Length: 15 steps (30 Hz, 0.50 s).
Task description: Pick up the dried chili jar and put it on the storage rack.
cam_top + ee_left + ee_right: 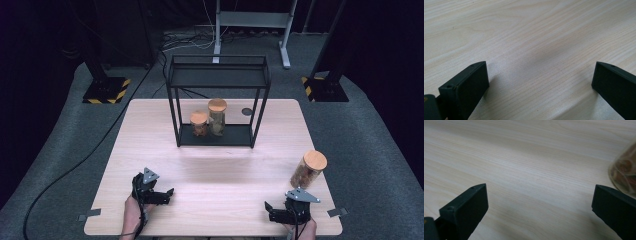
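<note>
A black wire shelf (218, 80) stands at the back middle of the wooden table (215, 165). On its bottom tier are a short glass jar (199, 123) and a taller jar (217, 117), both with wooden lids. A third lidded jar (308, 169) of brown contents stands on the table at the right; its base (624, 173) shows at the right edge of the right gripper view. My left gripper (167, 194) rests open near the front left, with bare wood between its jaws (540, 82). My right gripper (270, 212) lies open at the front right, just in front of that jar.
A small dark round mark (246, 111) lies on the table right of the shelf. Two black stands with yellow-striped bases (106, 90) and a grey metal frame (252, 22) are on the carpet behind the table. A black cable (75, 165) trails across the floor at the left.
</note>
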Available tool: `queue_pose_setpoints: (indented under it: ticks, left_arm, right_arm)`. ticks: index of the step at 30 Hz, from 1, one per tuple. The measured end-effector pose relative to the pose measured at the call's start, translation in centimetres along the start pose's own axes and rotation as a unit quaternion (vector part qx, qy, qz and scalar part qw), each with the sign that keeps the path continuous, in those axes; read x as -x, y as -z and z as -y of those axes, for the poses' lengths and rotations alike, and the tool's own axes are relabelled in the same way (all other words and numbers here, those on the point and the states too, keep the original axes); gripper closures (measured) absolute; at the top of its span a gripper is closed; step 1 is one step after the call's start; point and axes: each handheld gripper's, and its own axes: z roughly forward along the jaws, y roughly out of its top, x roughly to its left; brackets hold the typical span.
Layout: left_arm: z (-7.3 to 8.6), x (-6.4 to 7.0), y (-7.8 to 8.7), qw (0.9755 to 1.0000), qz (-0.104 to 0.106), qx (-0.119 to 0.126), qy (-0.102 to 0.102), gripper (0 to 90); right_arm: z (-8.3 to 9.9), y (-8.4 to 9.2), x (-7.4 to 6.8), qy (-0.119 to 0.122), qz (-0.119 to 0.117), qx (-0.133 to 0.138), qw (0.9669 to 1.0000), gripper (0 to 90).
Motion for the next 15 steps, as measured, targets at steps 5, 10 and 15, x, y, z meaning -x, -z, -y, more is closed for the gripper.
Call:
queue_pose_setpoints:
  ticks: [5,10,15]
  left_arm:
    - [0.0,0.0,0.0,1.0,0.0,0.0,0.0,0.2]
    - [0.0,0.0,0.0,1.0,0.0,0.0,0.0,0.2]
    - [0.0,0.0,0.0,1.0,0.0,0.0,0.0,0.2]
  right_arm:
    - [0.2,0.7,1.0,-0.011,0.021,-0.004,0.9997,0.0]
    - [0.4,1.4,2.1,-0.025,0.041,-0.005,0.9988,0.0]
    - [0.3,1.8,3.3,-0.034,0.063,-0.012,0.9974,0.0]
